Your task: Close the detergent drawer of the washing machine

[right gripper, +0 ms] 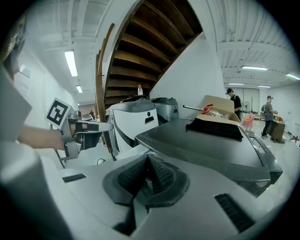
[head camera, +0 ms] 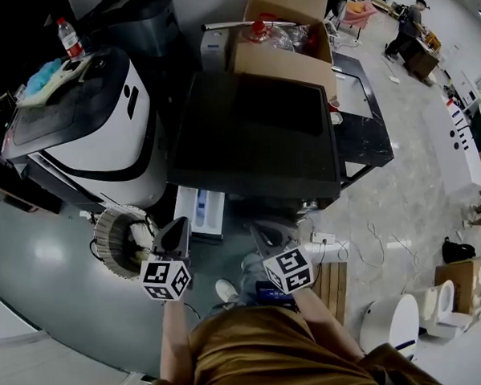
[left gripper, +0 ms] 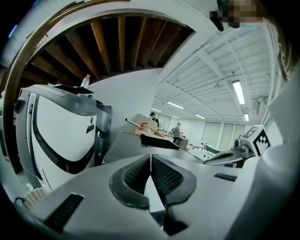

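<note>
Grey shop floor (head camera: 51, 262), staircase overhead, no desk involved. Dark-topped washing machine (head camera: 253, 131) is dead ahead. Its detergent drawer (head camera: 200, 211) is pulled out of the front at the left end, white with a blue insert, just beyond the left tongs (head camera: 176, 229) in the head view.

Left tongs: jaws pressed together, nothing between them. Right tongs (head camera: 260, 236): same, closed and empty, held further right near the machine front. Neither looks to be touching the drawer yet.

Step, my read: approach, then push.
- No grasp needed. Use the left tongs closed and put the tips on the middle of the drawer's front face.
- Push straight along the slide axis. An off-centre push will likely rack it and jam.
- Ease off at the end so it seats flush instead of bouncing back.
- Right tongs just need to be out of the way.

Containers:
- Drawer compartments: can't tell if anything is in them.
- Cardboard box (head camera: 284, 32) behind the machine is open and holds clear plastic and something red.
- Red-capped bottle (head camera: 70, 37) stands on the white machine (head camera: 100, 122) at left, fill level unreadable.
</note>
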The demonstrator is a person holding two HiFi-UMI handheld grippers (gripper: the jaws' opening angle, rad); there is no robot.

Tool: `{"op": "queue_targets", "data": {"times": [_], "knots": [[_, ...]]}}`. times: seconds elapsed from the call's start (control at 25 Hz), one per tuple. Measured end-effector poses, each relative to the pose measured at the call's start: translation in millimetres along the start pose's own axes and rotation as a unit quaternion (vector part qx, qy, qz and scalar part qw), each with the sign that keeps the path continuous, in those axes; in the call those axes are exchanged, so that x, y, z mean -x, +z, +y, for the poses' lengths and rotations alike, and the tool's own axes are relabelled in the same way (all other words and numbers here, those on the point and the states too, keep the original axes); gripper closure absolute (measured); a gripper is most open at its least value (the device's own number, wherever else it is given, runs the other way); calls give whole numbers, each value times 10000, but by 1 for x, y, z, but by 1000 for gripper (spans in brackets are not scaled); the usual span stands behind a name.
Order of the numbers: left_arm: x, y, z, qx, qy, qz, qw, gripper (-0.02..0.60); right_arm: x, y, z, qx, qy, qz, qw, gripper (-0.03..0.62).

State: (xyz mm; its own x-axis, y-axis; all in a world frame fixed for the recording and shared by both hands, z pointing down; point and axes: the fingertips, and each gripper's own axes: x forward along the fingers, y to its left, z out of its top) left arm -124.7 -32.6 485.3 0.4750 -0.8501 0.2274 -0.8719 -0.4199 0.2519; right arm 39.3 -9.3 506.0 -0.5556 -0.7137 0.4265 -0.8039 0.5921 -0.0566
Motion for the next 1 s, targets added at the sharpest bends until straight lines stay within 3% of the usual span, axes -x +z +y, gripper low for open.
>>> {"op": "queue_targets", "data": {"times": [0.48, 1.0], "knots": [[7, -46, 20, 346, 120, 471, 9982, 532, -16, -22, 10, 40, 254, 324, 9991, 582], [11, -100, 37, 372, 348, 1091, 9927, 515, -29, -42, 18, 11, 433, 644, 9970, 582]]}}
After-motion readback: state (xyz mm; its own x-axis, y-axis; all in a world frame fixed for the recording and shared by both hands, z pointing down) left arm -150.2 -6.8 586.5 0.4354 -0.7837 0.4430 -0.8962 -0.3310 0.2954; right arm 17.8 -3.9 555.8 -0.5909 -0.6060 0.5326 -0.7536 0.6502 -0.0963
